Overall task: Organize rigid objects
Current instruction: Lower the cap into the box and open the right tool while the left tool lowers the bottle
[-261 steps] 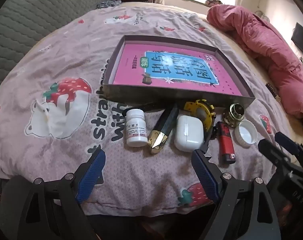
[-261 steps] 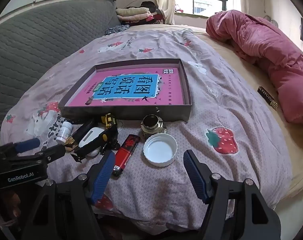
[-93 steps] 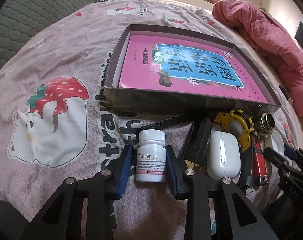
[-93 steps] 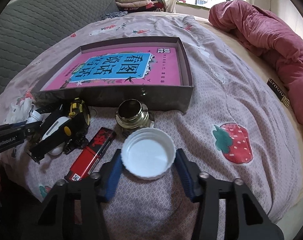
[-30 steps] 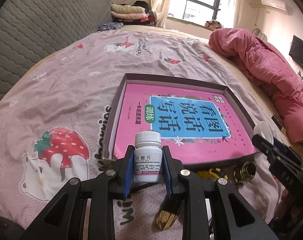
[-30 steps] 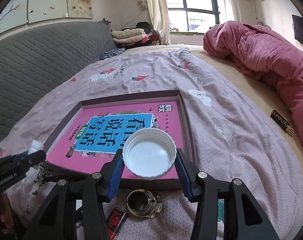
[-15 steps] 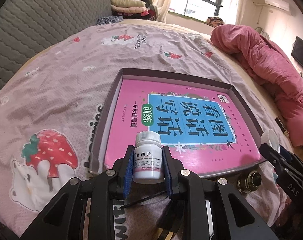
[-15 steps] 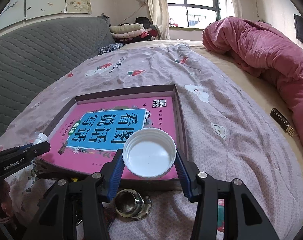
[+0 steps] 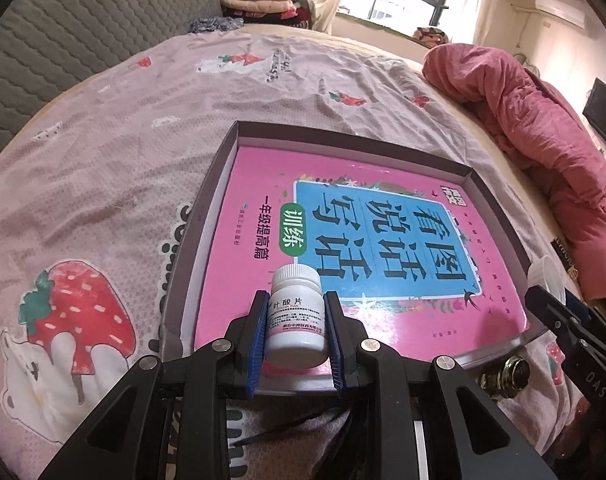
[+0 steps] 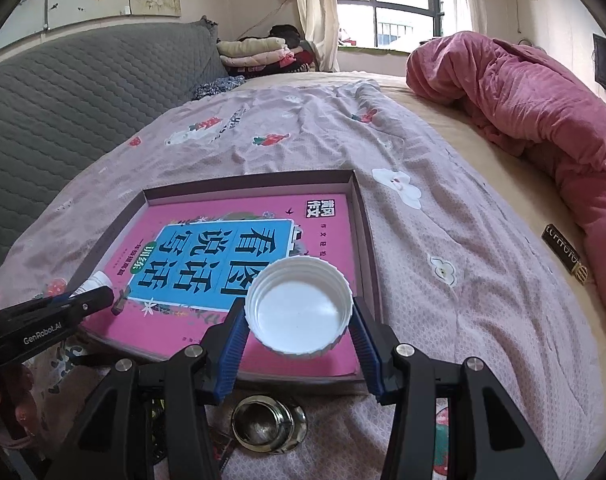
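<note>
My left gripper (image 9: 295, 330) is shut on a small white pill bottle (image 9: 296, 320), held upright over the near left part of a shallow dark tray (image 9: 223, 160) lined with a pink book (image 9: 383, 184). My right gripper (image 10: 299, 322) is shut on a white plastic lid (image 10: 299, 312), hollow side up, over the tray's (image 10: 369, 264) near right corner. The left gripper (image 10: 79, 304) with the bottle's cap shows at the left of the right wrist view; the right gripper's fingers (image 9: 559, 312) with the lid (image 9: 545, 274) show at the right of the left wrist view.
A brass-coloured round jar (image 10: 269, 426) stands on the bedspread just in front of the tray, also seen as the jar (image 9: 505, 372) in the left wrist view. A heaped pink quilt (image 10: 535, 92) lies at the right. A small dark box (image 10: 565, 252) lies near it. A grey padded headboard (image 10: 63, 92) rises at the left.
The left gripper has carried the pill bottle forward and lower, from the tray's front wall to over the book. The right gripper with the lid has barely shifted.
</note>
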`<action>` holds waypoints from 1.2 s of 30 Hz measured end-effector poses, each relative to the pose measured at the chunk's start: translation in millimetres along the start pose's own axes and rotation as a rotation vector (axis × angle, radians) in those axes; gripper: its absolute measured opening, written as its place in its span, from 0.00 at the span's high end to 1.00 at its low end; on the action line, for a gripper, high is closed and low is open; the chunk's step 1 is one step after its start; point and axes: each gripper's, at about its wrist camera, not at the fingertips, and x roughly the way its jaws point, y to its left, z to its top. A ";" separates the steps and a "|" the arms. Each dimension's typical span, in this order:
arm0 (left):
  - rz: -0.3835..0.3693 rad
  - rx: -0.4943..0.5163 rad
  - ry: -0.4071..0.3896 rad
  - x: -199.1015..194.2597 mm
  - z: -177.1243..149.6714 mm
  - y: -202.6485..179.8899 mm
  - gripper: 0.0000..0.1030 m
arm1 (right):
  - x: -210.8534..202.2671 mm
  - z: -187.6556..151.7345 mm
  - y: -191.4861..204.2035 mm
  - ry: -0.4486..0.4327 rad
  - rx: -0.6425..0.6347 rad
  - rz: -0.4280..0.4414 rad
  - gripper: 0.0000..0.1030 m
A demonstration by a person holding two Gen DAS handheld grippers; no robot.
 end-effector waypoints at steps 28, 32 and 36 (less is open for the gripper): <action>0.000 0.059 0.030 10.8 5.0 15.5 0.74 | 36.2 1.8 8.0 0.212 0.011 -0.119 0.51; 0.008 0.081 0.029 11.7 3.7 12.2 0.74 | 39.3 2.8 10.7 0.225 -0.006 -0.137 0.51; 0.000 0.074 0.028 11.6 3.6 13.1 0.74 | 39.3 3.0 10.7 0.231 -0.001 -0.143 0.51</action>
